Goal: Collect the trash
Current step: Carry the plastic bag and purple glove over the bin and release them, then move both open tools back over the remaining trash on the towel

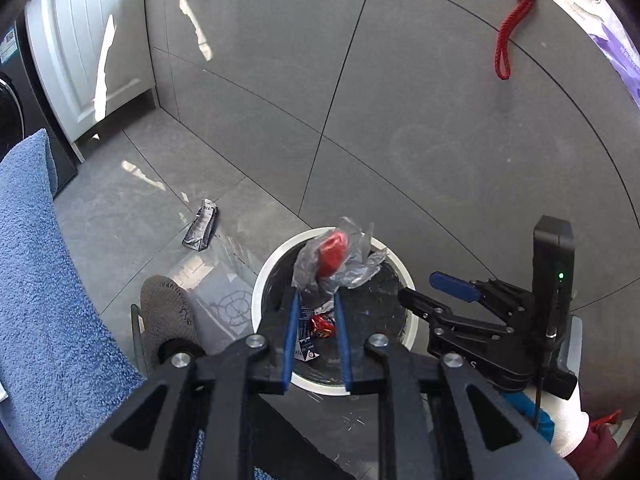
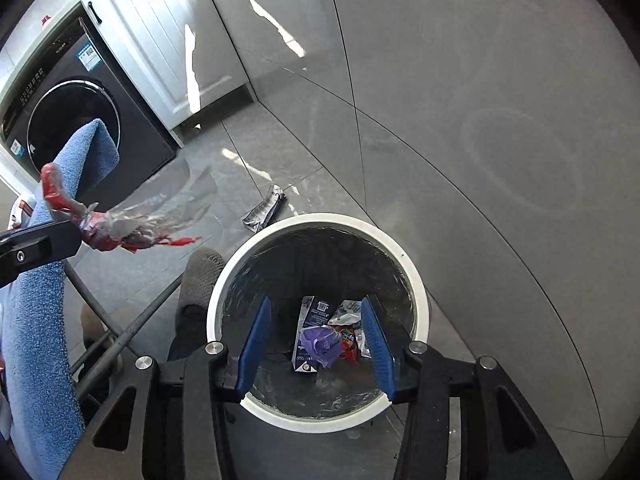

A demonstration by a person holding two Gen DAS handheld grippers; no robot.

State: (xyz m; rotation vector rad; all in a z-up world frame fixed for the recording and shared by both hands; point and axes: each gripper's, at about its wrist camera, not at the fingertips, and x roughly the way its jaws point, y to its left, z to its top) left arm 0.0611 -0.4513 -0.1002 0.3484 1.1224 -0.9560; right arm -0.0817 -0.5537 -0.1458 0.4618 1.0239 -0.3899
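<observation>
The glossy grey tiled floor (image 2: pixel 304 152) carries a round white-rimmed bin (image 2: pixel 416 280) and, near it, a crumpled silver-black foil wrapper (image 2: pixel 264 209).

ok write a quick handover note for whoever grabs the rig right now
Left claw: shut on a clear wrapper with red inside, held over the bin.
Right claw: open, nothing in it, poised above the bin mouth.
Bin: already holds a carton, a purple scrap and other wrappers.
Done: several pieces binned.
Left: drop the clear wrapper in, then fetch the silver packet lying on the floor beyond the bin, probably with the free right claw.
</observation>
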